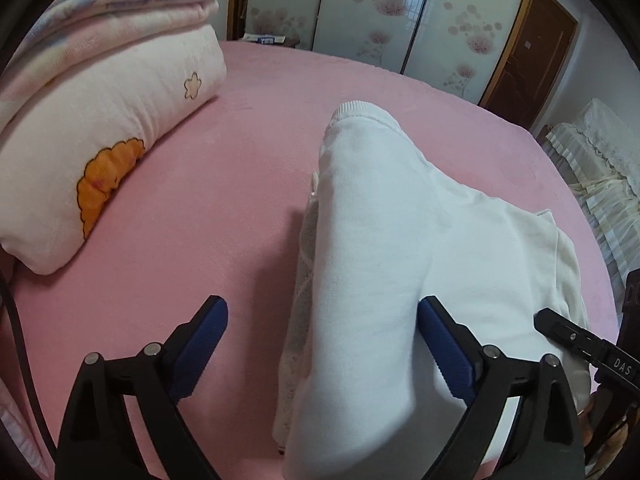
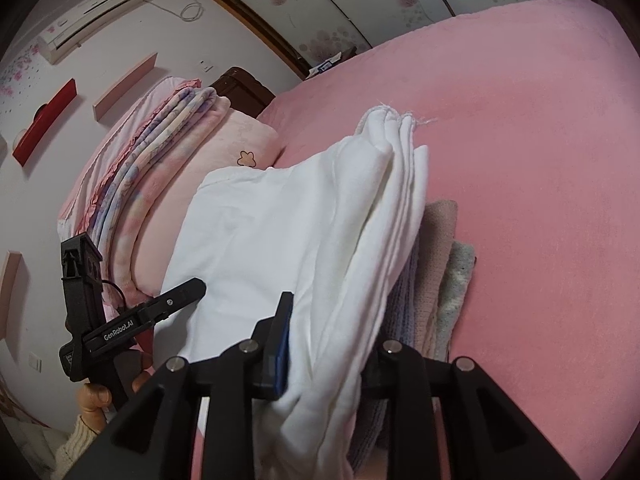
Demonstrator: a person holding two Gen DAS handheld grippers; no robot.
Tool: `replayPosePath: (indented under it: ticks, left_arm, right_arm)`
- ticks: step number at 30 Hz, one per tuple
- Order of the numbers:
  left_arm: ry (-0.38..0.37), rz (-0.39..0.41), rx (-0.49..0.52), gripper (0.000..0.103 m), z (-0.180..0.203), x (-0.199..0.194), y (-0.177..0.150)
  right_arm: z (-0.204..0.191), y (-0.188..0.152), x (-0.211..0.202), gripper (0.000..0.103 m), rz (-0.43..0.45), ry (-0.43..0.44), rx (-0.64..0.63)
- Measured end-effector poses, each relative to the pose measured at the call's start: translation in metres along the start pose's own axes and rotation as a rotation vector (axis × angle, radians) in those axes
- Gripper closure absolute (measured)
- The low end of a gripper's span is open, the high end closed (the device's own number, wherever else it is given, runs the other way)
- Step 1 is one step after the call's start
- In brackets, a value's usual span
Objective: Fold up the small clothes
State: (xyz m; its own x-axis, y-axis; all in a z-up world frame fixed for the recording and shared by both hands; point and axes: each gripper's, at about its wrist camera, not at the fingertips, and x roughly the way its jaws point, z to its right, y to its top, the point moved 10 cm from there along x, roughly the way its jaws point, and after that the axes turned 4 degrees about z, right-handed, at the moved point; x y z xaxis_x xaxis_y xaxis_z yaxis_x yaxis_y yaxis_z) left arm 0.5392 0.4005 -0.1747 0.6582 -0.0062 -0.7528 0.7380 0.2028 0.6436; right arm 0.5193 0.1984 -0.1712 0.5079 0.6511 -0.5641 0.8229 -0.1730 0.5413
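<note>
Right wrist view: your right gripper [image 2: 320, 344] clamps the white garment [image 2: 280, 232], hiding one finger; your left gripper [image 1: 322, 340] gapes.

A home bedroom: a bed under a pink sheet [image 1: 248, 128], folded quilts [image 1: 104, 92], floral sliding wardrobe doors [image 1: 400, 12], and a wall air conditioner [image 2: 92, 12].

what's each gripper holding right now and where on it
The right gripper is shut on the white garment, pinching its bunched near edge. The left gripper is open, straddling the garment without gripping it.
</note>
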Motion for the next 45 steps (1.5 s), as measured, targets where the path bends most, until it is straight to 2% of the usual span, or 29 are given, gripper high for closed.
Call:
replayPosePath:
  ticks: [3,5,7,11,14,16,18,24,28,34,41,45]
  left_arm:
    - [0.016,0.024,-0.008,0.0,-0.002,0.001,0.0]
    - [0.047,0.046,-0.029,0.0,-0.005,0.002,0.0]
    - [0.055,0.059,-0.049,0.0,-0.009,0.004,0.001]
    - [0.09,0.078,-0.035,0.0,-0.006,0.001,0.003]
    - [0.203,0.095,-0.013,0.0,-0.005,-0.011,0.006]
    - [0.277,0.138,0.003,0.002,-0.001,-0.029,0.01]
    - [0.286,0.168,0.024,0.002,0.009,-0.045,0.013]
    - [0.236,0.175,0.124,0.002,0.065,-0.105,0.001]
    - [0.174,0.185,0.119,0.002,0.105,-0.157,-0.022]
    - [0.101,0.144,0.124,0.001,0.164,-0.215,-0.069]
    - [0.031,0.095,0.143,0.001,0.222,-0.255,-0.123]
    - [-0.012,0.096,0.168,0.001,0.251,-0.273,-0.151]
  right_arm:
    - [-0.001,0.001,-0.003,0.077,0.008,-0.006,-0.024]
    - [0.001,0.005,-0.011,0.063,0.032,-0.014,-0.016]
    - [0.005,0.011,-0.022,0.054,0.074,-0.034,-0.02]
    - [0.012,0.01,-0.032,0.053,0.064,-0.077,-0.063]
    - [0.014,0.009,-0.047,0.053,0.082,-0.091,-0.066]
    - [0.013,0.01,-0.059,0.053,0.098,-0.109,-0.074]
    - [0.011,0.009,-0.072,0.053,0.104,-0.14,-0.092]
    - [0.005,-0.004,-0.121,0.053,0.086,-0.214,-0.127]
    - [-0.005,-0.018,-0.165,0.053,0.084,-0.244,-0.17]
    - [-0.023,-0.042,-0.239,0.053,0.089,-0.272,-0.212]
    - [-0.037,-0.078,-0.312,0.053,0.102,-0.296,-0.254]
    - [-0.036,-0.099,-0.346,0.053,0.122,-0.322,-0.281]
